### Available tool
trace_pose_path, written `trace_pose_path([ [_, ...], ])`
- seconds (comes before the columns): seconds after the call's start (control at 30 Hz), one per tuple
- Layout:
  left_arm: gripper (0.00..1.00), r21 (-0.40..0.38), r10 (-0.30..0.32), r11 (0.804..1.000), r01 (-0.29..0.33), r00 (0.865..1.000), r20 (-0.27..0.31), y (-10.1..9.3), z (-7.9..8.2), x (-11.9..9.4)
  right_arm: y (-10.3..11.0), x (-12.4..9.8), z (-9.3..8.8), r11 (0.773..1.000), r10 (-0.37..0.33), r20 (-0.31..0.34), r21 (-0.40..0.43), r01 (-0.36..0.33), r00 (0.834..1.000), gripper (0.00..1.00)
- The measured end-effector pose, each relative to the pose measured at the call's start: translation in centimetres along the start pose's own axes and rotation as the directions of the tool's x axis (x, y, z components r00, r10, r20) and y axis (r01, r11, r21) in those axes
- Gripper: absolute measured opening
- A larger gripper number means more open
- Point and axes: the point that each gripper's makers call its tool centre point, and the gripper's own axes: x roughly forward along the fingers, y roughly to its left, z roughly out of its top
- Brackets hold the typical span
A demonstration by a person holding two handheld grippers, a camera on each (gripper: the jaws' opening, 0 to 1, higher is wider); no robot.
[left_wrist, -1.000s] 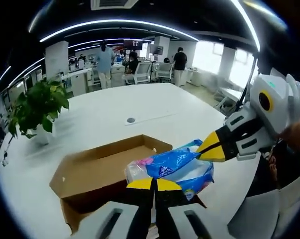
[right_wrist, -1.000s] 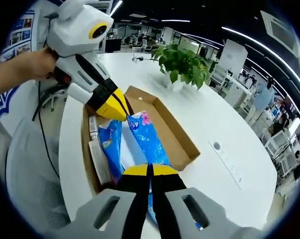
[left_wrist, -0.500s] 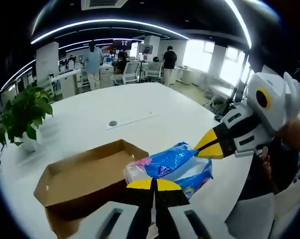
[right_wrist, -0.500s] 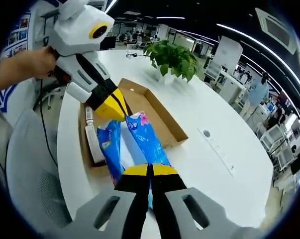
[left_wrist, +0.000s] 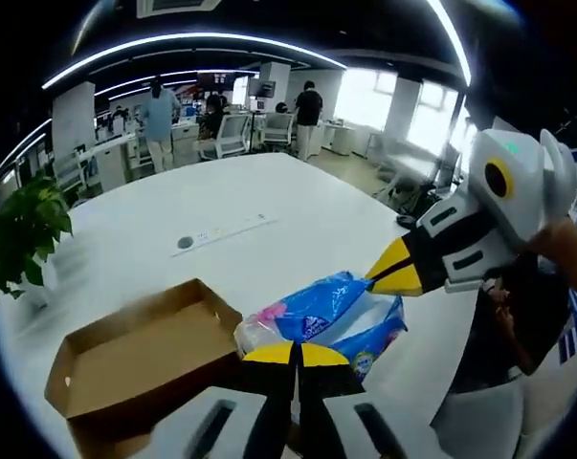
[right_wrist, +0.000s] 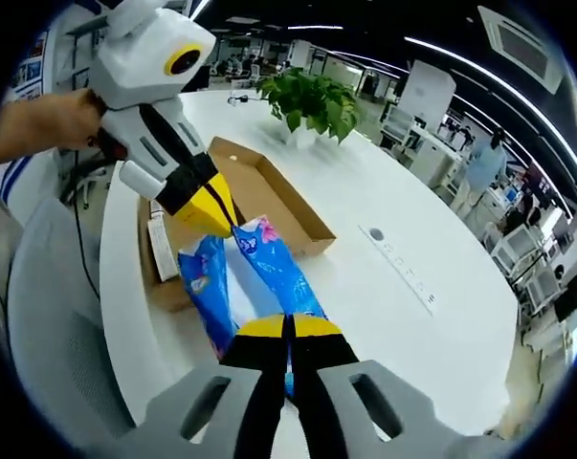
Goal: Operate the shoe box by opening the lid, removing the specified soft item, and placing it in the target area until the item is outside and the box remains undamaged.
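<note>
Status, near to far. Bottom centre of the left gripper view: left gripper (left_wrist: 292, 354), jaws closed on the near end of the blue soft pack (left_wrist: 331, 314). Right gripper (left_wrist: 395, 270) enters from the right edge of that view, yellow tips pinched on the pack's far end. The right gripper view confirms it: right gripper (right_wrist: 289, 328) clamped on one end of the soft pack (right_wrist: 269, 277), left gripper (right_wrist: 214, 208) on the other, at centre left.

Progress: the pack hangs between both grippers, apparently clear of the shoe box (left_wrist: 140, 359), which sits at lower left of the left gripper view with its cavity open. Est. lid-open and removal steps done; box looks intact. Remaining: set the pack down on the white table (left_wrist: 269, 215) and release. Target area not identifiable.

Pose: a hand (right_wrist: 39, 124) at upper left of the right gripper view grips the left tool, angled down to the pack. Both tools converge, the pack spanning between them.

Far bkgd: potted plant (right_wrist: 312, 100), office desks.
</note>
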Motion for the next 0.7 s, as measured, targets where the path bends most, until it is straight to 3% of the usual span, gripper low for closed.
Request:
trace_pose_path([
  [0.7,0.0,0.046,-0.082,0.995,0.084,0.995,-0.051,-4.4,1.3,5.2,-4.5,-2.0,-4.9,0.998,-0.06,-0.024,0.024,0.061,0.998,0.0],
])
